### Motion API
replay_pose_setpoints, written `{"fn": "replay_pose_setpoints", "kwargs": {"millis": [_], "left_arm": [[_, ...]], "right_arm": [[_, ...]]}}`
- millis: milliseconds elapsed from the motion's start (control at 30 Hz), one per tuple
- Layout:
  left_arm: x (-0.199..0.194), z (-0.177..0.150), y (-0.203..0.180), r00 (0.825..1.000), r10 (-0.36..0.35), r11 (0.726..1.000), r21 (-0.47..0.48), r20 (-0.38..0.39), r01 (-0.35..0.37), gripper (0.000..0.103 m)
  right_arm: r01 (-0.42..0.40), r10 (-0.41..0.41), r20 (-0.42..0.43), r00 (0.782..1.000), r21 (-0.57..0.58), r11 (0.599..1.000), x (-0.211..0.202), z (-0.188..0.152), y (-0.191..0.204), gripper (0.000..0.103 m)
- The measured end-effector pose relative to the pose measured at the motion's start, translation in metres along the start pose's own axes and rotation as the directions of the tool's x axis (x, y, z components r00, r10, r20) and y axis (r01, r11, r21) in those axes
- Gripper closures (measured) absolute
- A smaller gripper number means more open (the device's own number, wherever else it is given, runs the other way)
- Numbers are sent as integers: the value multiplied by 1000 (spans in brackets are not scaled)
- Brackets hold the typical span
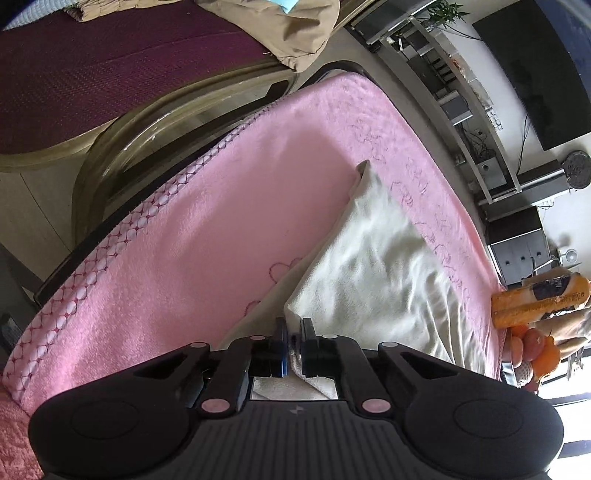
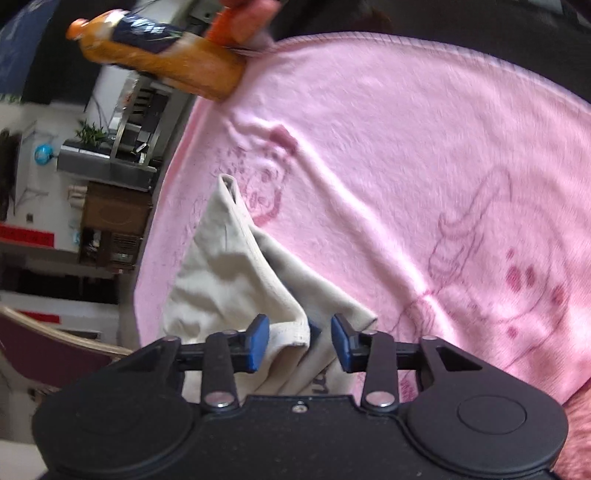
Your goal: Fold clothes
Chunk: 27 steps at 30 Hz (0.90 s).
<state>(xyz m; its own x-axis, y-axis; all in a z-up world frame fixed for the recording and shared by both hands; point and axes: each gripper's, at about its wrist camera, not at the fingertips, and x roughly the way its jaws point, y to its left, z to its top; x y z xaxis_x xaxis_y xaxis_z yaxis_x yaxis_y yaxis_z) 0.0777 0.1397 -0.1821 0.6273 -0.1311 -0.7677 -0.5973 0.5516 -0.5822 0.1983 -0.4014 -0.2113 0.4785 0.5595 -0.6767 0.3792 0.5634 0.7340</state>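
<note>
A cream-white garment (image 1: 373,266) lies on a pink towel (image 1: 207,236) spread over the table. My left gripper (image 1: 293,341) is shut on the garment's near edge, and the cloth stretches away from the jaws to a far corner. In the right wrist view the same garment (image 2: 229,269) rises in a peaked fold over the pink towel (image 2: 424,166). My right gripper (image 2: 300,341) is open, with its blue pads (image 2: 258,341) either side of a hemmed edge of the garment, not closed on it.
An orange bottle (image 1: 539,301) and orange fruit (image 1: 535,350) lie at the towel's right edge; the bottle also shows in the right wrist view (image 2: 159,55). A maroon sofa (image 1: 92,74) with a beige cushion (image 1: 280,26) and a glass table rim (image 1: 147,125) lie beyond. A TV stand (image 1: 480,147) is at right.
</note>
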Motion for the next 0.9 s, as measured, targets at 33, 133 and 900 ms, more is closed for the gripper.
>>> {"fn": "replay_pose_setpoints", "kwargs": {"millis": [33, 133, 900], "left_arm": [[1, 0, 0, 1000, 1, 1000, -1, -1, -1, 99], [2, 0, 0, 1000, 5, 1000, 3, -3, -5, 99], [-20, 2, -18, 996, -88, 993, 73, 9, 87, 100]], "right_arm": [[-9, 10, -13, 1000, 28, 1000, 3, 1, -3, 72], [-31, 36, -34, 999, 122, 992, 10, 2, -11, 74], [-117, 117, 46, 992, -3, 993, 0, 2, 18, 96]]}}
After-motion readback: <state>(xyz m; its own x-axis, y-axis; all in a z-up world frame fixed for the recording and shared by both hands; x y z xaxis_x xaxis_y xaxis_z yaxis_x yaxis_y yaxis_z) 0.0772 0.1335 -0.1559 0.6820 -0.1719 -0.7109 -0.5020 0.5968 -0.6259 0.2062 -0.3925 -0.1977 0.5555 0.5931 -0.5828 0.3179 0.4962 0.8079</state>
